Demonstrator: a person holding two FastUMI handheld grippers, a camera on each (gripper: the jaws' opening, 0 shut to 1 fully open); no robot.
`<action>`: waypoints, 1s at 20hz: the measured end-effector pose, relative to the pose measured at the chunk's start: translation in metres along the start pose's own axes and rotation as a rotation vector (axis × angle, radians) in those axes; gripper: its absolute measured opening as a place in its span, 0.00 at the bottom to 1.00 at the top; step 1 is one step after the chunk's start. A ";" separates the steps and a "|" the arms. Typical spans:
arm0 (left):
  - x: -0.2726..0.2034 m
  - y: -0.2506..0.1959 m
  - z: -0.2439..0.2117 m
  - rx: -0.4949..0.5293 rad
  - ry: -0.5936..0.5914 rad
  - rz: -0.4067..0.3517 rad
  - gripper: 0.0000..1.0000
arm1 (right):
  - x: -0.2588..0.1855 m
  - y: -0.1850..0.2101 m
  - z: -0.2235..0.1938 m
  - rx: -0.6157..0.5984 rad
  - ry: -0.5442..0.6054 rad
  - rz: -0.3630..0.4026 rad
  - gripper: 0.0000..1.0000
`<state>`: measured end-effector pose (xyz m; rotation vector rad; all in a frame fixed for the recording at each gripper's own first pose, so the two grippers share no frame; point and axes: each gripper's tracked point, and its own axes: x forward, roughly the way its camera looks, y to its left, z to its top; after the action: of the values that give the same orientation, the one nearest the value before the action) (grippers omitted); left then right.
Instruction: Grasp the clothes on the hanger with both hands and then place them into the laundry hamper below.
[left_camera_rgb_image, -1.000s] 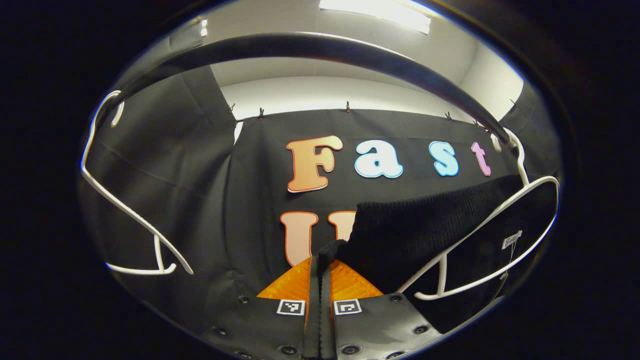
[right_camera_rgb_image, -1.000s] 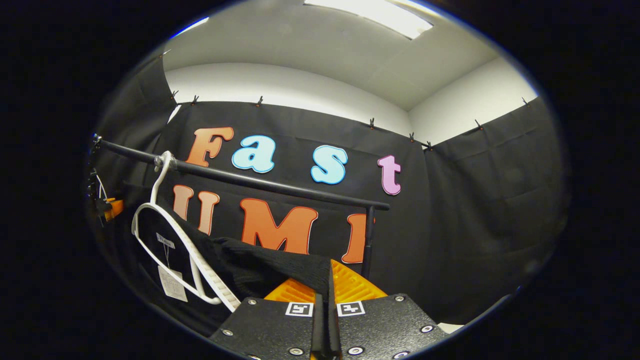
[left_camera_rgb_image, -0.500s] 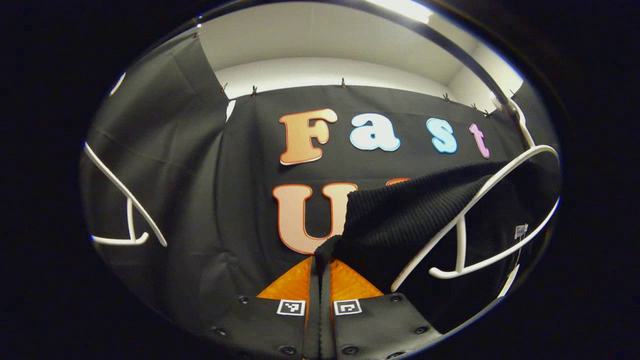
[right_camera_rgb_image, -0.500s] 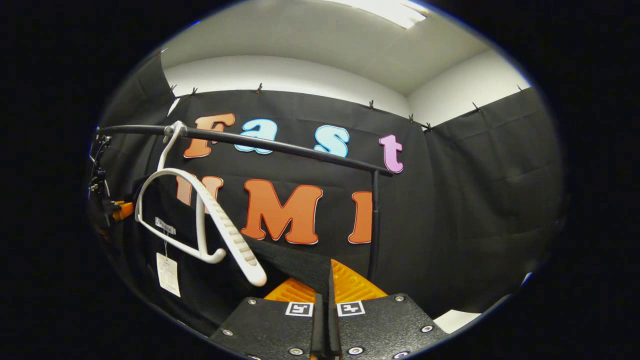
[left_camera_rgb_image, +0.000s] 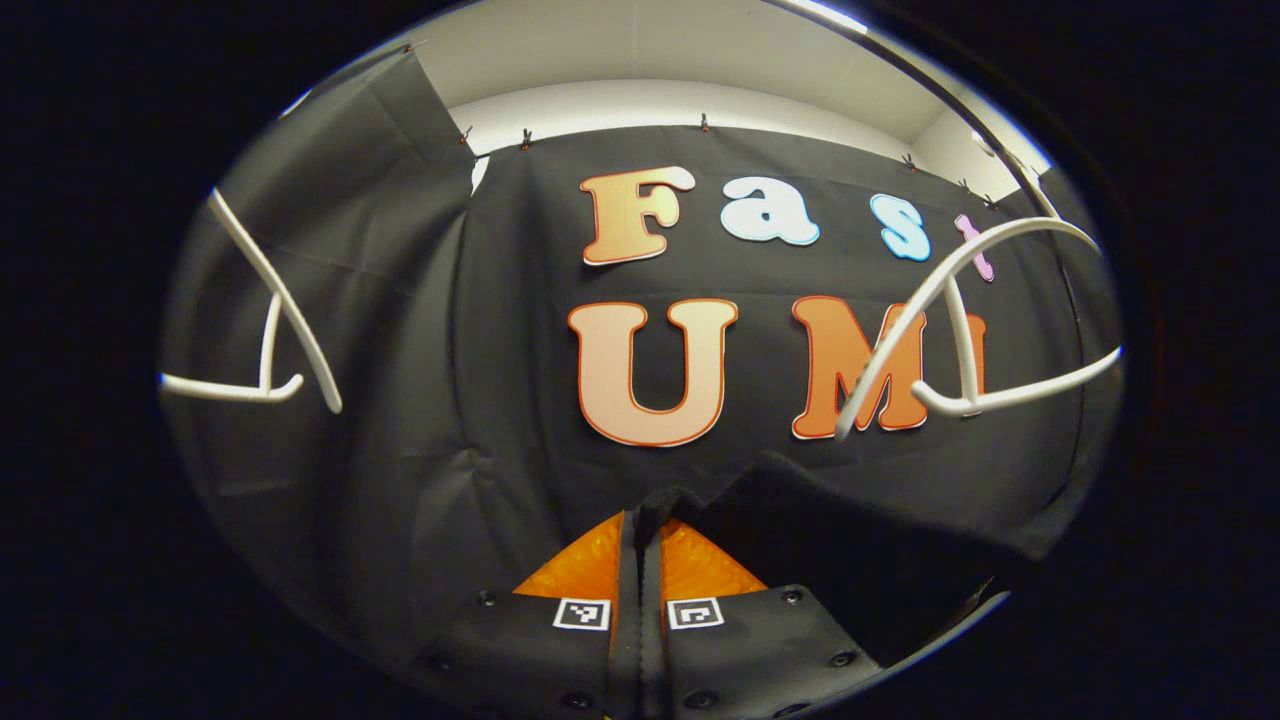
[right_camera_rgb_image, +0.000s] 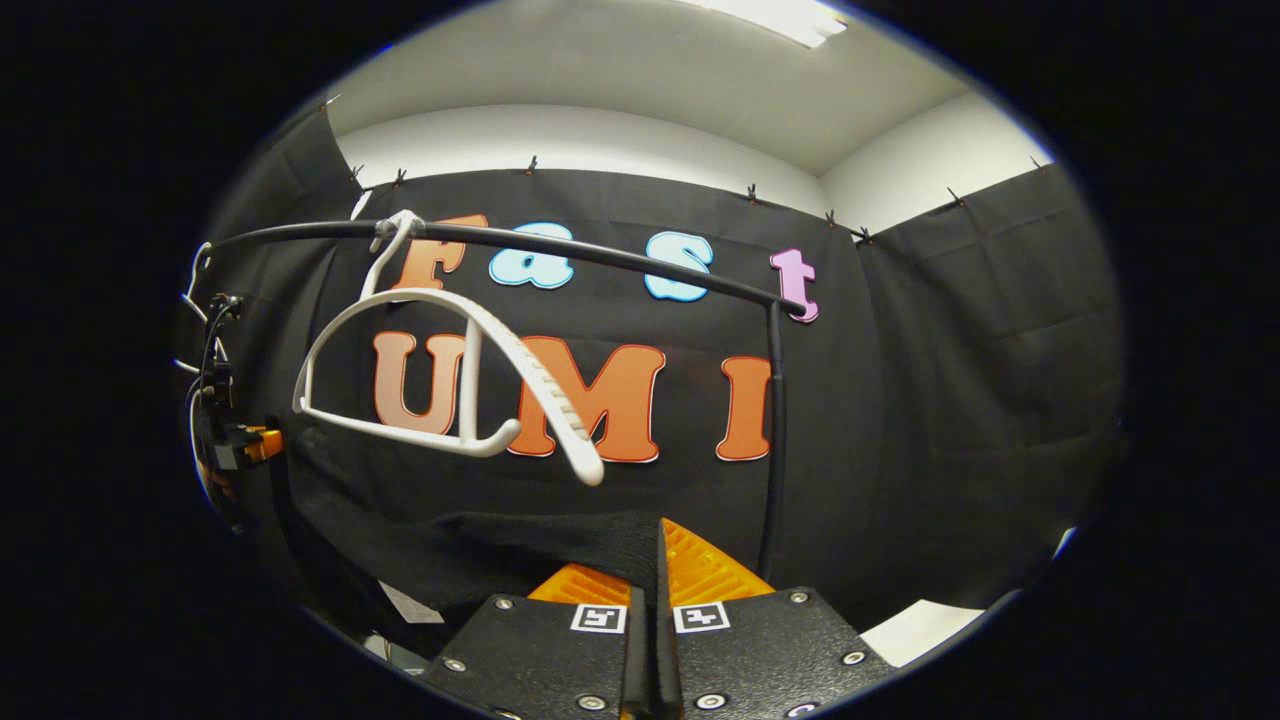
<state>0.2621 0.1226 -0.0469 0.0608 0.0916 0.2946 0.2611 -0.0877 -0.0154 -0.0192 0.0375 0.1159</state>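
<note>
One black garment (right_camera_rgb_image: 500, 550), off its hanger, hangs below it between two grippers. Left gripper (left_camera_rgb_image: 640, 530) and right gripper (right_camera_rgb_image: 655, 560) each pinch its edge, fingers closed. Two white hangers (left_camera_rgb_image: 960, 320) (left_camera_rgb_image: 265, 330) hang on one rail (right_camera_rgb_image: 600, 255).

This is a recording booth set up indoors, not a home. Black cloth (right_camera_rgb_image: 960, 380) is clipped up as walls below a plain white wall (right_camera_rgb_image: 600, 140) and ceiling with a strip light (right_camera_rgb_image: 790, 12). A black rail (right_camera_rgb_image: 600, 255) carries white hangers (right_camera_rgb_image: 450, 380), like a staged laundry corner.
</note>
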 end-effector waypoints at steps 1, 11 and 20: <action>-0.002 0.004 -0.007 0.002 0.015 0.006 0.07 | -0.003 0.004 -0.008 0.006 0.012 -0.001 0.03; -0.069 0.025 -0.082 0.097 0.144 -0.002 0.07 | -0.049 0.050 -0.090 0.064 0.178 0.050 0.03; -0.135 0.004 -0.190 0.092 0.373 -0.071 0.07 | -0.096 0.144 -0.188 0.042 0.371 0.201 0.04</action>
<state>0.1135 0.0956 -0.2249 0.0927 0.4769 0.2277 0.1421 0.0407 -0.2024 0.0055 0.4134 0.3118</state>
